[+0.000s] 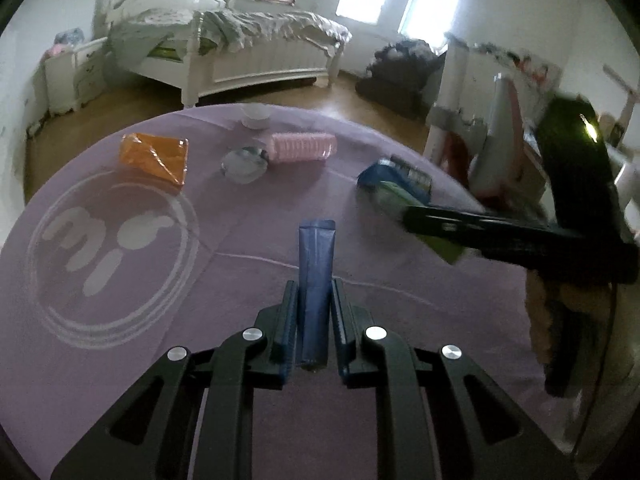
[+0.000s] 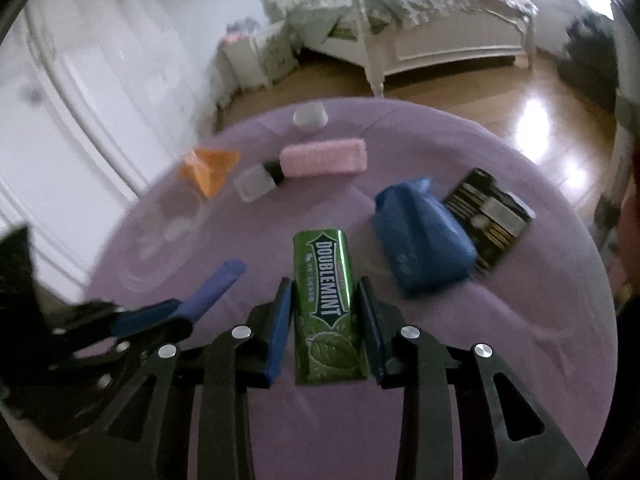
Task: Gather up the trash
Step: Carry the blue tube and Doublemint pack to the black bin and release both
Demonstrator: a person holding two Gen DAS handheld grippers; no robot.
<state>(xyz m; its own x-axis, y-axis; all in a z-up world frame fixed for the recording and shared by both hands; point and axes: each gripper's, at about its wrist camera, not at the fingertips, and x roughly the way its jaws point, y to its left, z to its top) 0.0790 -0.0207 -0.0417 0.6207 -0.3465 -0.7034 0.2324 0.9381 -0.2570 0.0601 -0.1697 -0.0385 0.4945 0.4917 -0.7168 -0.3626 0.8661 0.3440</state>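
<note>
Left wrist view gives us a round table under a lilac cloth (image 1: 120,280) on a wood floor, a white bed (image 1: 256,52) beyond. On the cloth lie an orange wrapper (image 1: 154,156), a pink bottle (image 1: 302,146), a blue bag (image 2: 420,236) and a black packet (image 2: 490,216). Our left gripper (image 1: 314,296) is clamped on a dark blue tube (image 1: 316,264) above the cloth; our right gripper (image 2: 324,300) pinches a green Doublemint pack (image 2: 326,304)

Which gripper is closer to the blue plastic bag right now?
Right. The right gripper, holding the Doublemint pack, sits just beside the blue plastic bag; the left gripper, holding a blue tube, is farther over.
</note>
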